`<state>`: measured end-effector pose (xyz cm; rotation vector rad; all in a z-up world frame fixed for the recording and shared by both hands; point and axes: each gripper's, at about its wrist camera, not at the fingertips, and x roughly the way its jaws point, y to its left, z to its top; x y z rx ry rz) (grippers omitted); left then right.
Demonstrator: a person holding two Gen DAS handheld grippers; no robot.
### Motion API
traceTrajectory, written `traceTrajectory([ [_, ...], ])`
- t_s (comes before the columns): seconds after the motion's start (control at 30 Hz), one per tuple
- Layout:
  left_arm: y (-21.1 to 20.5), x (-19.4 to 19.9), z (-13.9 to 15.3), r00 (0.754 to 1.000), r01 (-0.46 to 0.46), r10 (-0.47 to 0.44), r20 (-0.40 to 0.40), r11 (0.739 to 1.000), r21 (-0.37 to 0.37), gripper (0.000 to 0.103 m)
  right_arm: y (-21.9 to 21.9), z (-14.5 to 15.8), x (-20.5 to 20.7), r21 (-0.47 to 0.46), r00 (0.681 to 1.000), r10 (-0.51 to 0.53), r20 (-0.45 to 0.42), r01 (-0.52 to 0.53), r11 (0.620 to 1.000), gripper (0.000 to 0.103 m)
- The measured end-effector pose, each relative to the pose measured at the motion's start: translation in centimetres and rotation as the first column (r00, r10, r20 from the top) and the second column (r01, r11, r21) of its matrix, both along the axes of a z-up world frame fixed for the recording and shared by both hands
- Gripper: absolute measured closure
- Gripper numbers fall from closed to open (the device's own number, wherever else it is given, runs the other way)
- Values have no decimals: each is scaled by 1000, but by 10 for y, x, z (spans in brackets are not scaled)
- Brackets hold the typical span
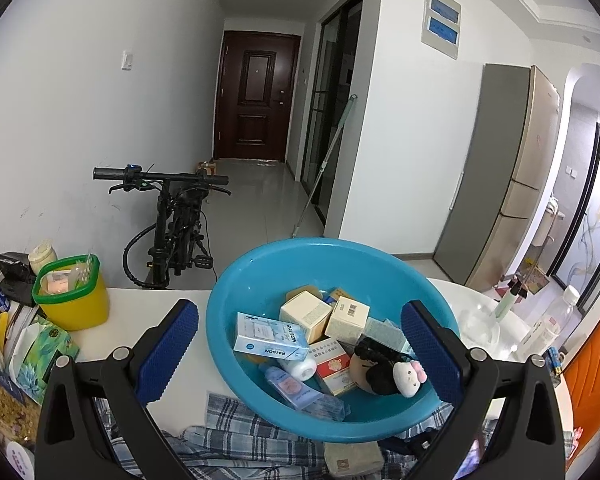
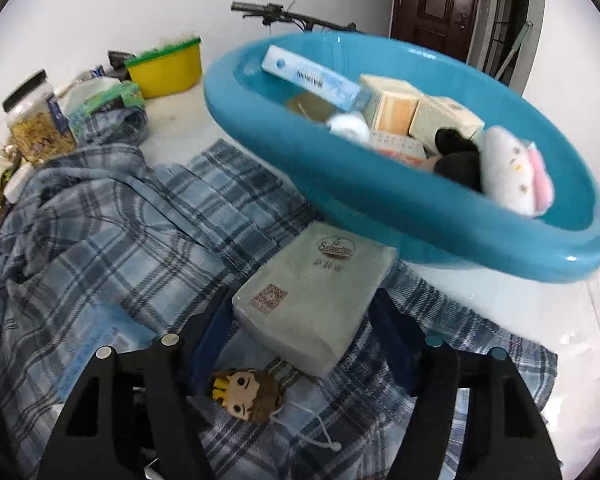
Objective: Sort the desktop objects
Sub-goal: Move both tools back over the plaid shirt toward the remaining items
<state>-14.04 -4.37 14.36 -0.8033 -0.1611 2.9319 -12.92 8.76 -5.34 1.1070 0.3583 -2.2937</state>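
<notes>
The right tool (image 2: 304, 332) points down at the grey tissue pack (image 2: 314, 294), which lies on the plaid cloth (image 2: 112, 232) just beside the blue basin (image 2: 400, 208). Its jaws stand on both sides of the pack's near end; I think the pads touch it, but dark shadow makes this unsure, so a firm grip is not proven. The basin already holds boxes and a plush toy (image 2: 508, 172), so it likely serves as the collecting place. The left tool (image 1: 300, 354) hangs wide open and empty before the basin. A small doll (image 2: 246, 394) lies below the pack, not yet sorted.
</notes>
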Motion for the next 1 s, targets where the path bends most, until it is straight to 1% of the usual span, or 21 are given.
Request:
traceTrajectory([
  [0.13,4,0,0,1000,6,-6,-3,1000,-8,0,15,13,12,-36,999,35,-20,-36,999,40],
  [0.2,6,0,-1,1000,9,-9,-1,1000,-9,0,22,14,16,-38,998,48,-28,-49,998,43],
  [0.37,15,-2,-4,1000,13,-13,8,999,-34,0,49,16,27,-48,998,59,-32,-61,997,43],
  [0.5,22,-2,-5,1000,20,-20,6,998,-54,0,75,15,34,-62,998,33,-45,-35,997,44],
  [0.57,27,-2,-5,1000,28,-28,4,998,-58,0,88,12,32,-97,999,23,-35,-26,995,44],
  [0.63,32,-2,-5,999,32,-32,6,997,-73,0,95,8,30,-112,1000,8,-30,-12,994,44],
  [0.67,35,-1,-6,1000,30,-29,5,996,-85,0,98,6,30,-121,999,7,-34,-11,993,46],
  [0.7,38,-1,-6,1000,30,-30,4,995,-98,0,99,4,29,-136,1000,7,-30,-11,991,55],
  [0.73,41,-1,-6,1000,31,-31,3,993,-111,0,98,2,28,-146,1000,11,-20,-14,989,60],
  [0.8,46,1,-5,1000,29,-30,-5,990,-135,0,98,1,28,-163,1000,9,-28,-13,987,60],
  [0.87,49,2,-6,1000,22,-23,-6,989,-149,0,95,-2,26,-165,1000,10,-18,-13,986,59],
  [0.97,51,10,-12,1000,13,-13,-3,988,-151,0,94,0,28,-155,999,5,-43,-11,988,59],
  [1.0,51,14,-14,1000,16,-15,4,987,-157,0,94,0,29,-159,999,8,-46,-15,987,56],
])
